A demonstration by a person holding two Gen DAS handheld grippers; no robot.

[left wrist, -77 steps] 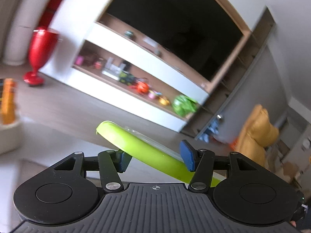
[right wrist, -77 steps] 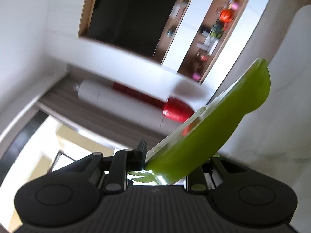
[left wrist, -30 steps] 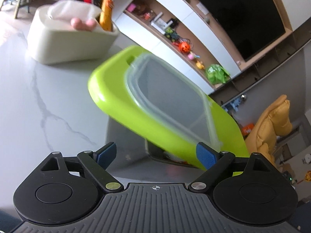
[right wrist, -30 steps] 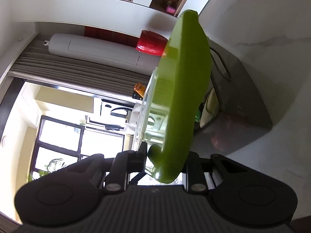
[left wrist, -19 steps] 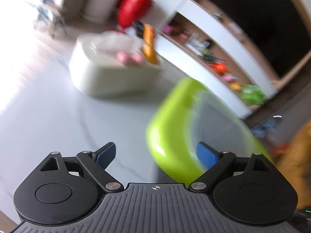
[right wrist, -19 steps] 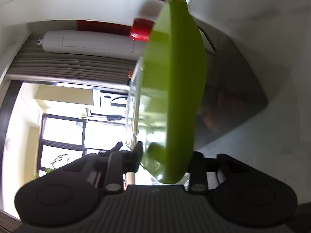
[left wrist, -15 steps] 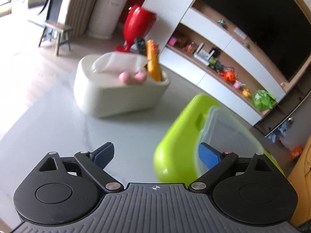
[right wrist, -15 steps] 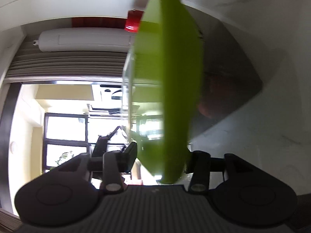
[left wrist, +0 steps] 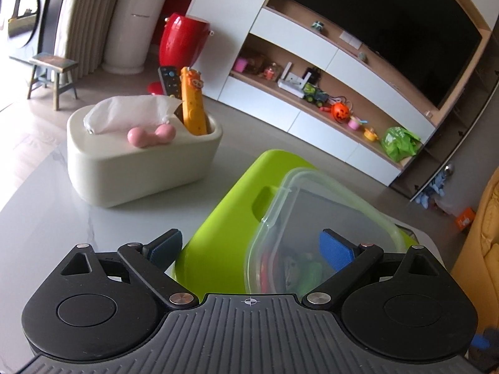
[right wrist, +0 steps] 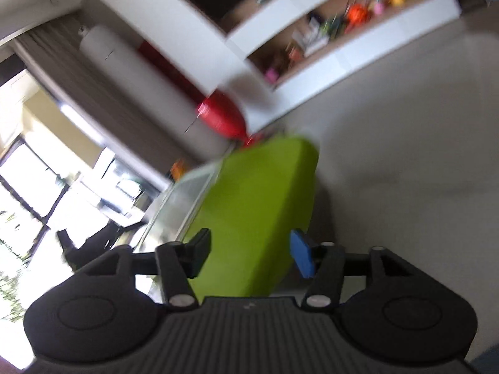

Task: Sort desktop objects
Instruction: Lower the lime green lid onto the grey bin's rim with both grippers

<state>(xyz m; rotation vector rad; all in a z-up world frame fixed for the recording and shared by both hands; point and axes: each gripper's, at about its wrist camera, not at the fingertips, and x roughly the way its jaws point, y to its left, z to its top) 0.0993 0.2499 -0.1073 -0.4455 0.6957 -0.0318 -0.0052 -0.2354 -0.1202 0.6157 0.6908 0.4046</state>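
Much of the right wrist view was smeared by motion blur, so the shelves and floor there were unreadable. My right gripper (right wrist: 249, 254) had its fingers spread, the green lid (right wrist: 259, 205) lying between them; whether either pad touched it could not be determined. My left gripper (left wrist: 251, 246) was likewise spread wide, clamping nothing. From that side the green lid (left wrist: 224, 218) was smooth glossy plastic with a clear, rounded-rectangle panel (left wrist: 318, 218) set in it. It lay over a container whose contents showed only as dim red and green shapes. Beyond stood a cream tissue box (left wrist: 140, 162), matte and rounded, on the pale marbled table (left wrist: 46, 218); a yellow remote (left wrist: 194, 106) stood upright in its slot, lower part hidden
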